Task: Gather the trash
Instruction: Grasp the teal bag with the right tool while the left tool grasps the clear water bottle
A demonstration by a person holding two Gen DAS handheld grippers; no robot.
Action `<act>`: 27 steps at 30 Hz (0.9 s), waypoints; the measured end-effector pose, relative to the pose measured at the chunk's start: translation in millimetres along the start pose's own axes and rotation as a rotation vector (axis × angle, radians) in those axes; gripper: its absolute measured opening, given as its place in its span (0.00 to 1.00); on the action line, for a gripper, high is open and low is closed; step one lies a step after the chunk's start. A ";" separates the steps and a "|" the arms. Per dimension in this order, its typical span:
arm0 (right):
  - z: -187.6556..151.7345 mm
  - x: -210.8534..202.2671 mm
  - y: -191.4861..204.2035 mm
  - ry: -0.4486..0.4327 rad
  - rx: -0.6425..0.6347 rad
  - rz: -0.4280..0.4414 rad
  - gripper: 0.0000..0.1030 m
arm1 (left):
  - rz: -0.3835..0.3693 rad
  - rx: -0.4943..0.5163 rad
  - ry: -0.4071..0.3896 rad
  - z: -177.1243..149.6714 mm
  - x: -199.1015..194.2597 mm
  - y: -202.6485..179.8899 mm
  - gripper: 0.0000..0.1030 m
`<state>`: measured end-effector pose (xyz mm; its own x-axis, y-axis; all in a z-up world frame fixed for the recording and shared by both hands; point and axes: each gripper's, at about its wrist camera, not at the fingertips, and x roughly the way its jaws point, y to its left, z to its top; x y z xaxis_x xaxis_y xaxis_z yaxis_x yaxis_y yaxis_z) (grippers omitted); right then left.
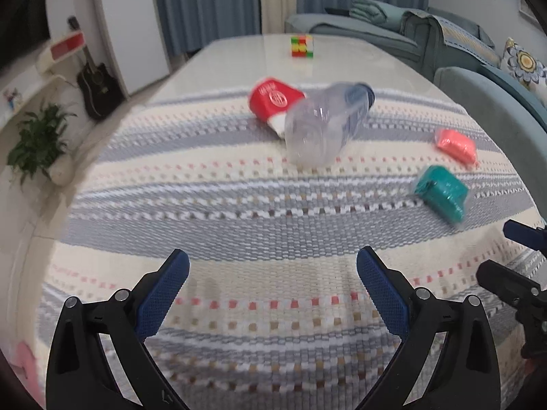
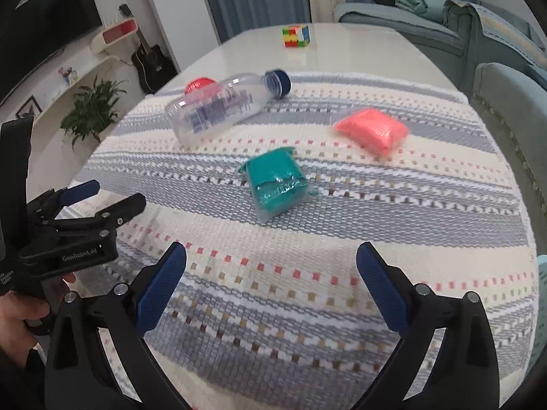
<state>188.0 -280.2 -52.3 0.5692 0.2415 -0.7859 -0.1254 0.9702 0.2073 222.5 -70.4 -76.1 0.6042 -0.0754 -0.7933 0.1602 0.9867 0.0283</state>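
Note:
A clear plastic bottle (image 1: 324, 123) with a blue cap lies on its side on the striped cloth (image 1: 239, 212); it also shows in the right wrist view (image 2: 222, 109). A red paper cup (image 1: 273, 100) lies behind it, mostly hidden in the right wrist view (image 2: 199, 84). A teal packet (image 1: 441, 193) (image 2: 276, 182) and a pink packet (image 1: 456, 145) (image 2: 374, 131) lie to the right. My left gripper (image 1: 271, 273) is open and empty above the cloth's near part; it also shows in the right wrist view (image 2: 102, 198). My right gripper (image 2: 271, 273) is open and empty, short of the teal packet.
A Rubik's cube (image 1: 302, 46) (image 2: 295, 36) stands on the bare far part of the white table (image 1: 359, 61). Teal chairs (image 1: 492, 102) and a sofa stand at the right. A plant (image 1: 37, 140), a guitar (image 1: 99, 85) and shelves are at the left.

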 end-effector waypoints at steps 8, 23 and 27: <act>15.6 35.3 11.1 0.006 -0.020 -0.059 0.93 | -0.036 0.009 0.042 12.9 27.3 -0.3 0.94; 26.6 55.9 21.8 0.037 -0.088 -0.149 0.93 | -0.018 -0.008 0.045 53.1 64.1 -17.8 0.94; 27.5 57.6 21.5 0.039 -0.095 -0.152 0.94 | -0.016 -0.010 0.046 64.2 72.4 -19.2 0.94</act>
<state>240.4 -246.0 -77.0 0.5560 0.0908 -0.8262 -0.1179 0.9926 0.0298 313.3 -104.1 -95.1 0.5646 -0.0848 -0.8210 0.1615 0.9868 0.0092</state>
